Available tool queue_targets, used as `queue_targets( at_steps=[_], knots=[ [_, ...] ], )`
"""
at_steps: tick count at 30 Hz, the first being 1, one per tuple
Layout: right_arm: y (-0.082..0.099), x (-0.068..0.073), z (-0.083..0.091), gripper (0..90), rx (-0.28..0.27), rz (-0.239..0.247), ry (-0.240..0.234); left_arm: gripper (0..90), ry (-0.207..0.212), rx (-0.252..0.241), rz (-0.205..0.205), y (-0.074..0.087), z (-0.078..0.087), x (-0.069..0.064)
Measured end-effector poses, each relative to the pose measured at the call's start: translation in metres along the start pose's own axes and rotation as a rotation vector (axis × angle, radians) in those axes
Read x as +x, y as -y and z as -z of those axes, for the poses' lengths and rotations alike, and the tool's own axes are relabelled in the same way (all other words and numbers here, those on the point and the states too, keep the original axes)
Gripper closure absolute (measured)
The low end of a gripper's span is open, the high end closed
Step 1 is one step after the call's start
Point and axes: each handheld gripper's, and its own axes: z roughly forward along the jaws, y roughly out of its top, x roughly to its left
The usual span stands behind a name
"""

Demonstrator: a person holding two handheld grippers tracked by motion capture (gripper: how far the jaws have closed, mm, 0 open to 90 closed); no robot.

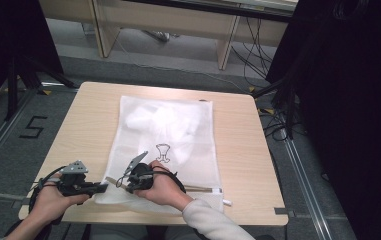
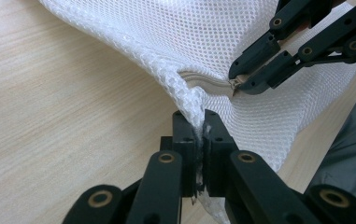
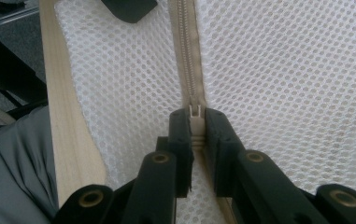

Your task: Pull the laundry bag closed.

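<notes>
Wooden table (image 1: 78, 120) is covered by a white net bag (image 1: 163, 145). Its corner is pinched by the left gripper (image 2: 199, 135). Its beige zipper pull (image 3: 195, 122) is squeezed by the right gripper (image 3: 196, 126).

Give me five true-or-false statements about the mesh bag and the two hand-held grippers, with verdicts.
1. The left hand-held gripper pinches the mesh bag at its corner. True.
2. The right hand-held gripper is shut on the zipper pull. True.
3. The bag hangs off the table. False: it lies flat on it.
4. The bag holds nothing. False: white cloth lies inside.
5. The left jaws stand wide open. False: they are shut on mesh.
</notes>
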Motion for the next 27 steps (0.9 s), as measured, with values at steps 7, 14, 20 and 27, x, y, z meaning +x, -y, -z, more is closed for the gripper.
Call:
queue_targets(
  at_steps=[7, 14, 20, 27],
  knots=[
    [0.0002, -0.0006, 0.0021, 82.5, -0.005, -0.001, -0.001, 85.5, 0.006, -0.004, 0.001, 0.0001, -0.0003, 0.0002],
    [0.0033, -0.0027, 0.0044, 82.5, 0.004, -0.003, 0.003, 85.4, -0.005, -0.018, 0.006, 0.0012, -0.0015, -0.0001],
    [0.0061, -0.0051, 0.0050, 82.4, 0.011, 0.002, 0.000, 85.4, -0.007, -0.012, -0.013, 0.0018, -0.0019, 0.0008],
    [0.0074, -0.0051, 0.0066, 82.5, 0.023, -0.003, 0.001, 85.4, -0.006, 0.010, -0.008, 0.0018, -0.0010, 0.0014]
  ],
)
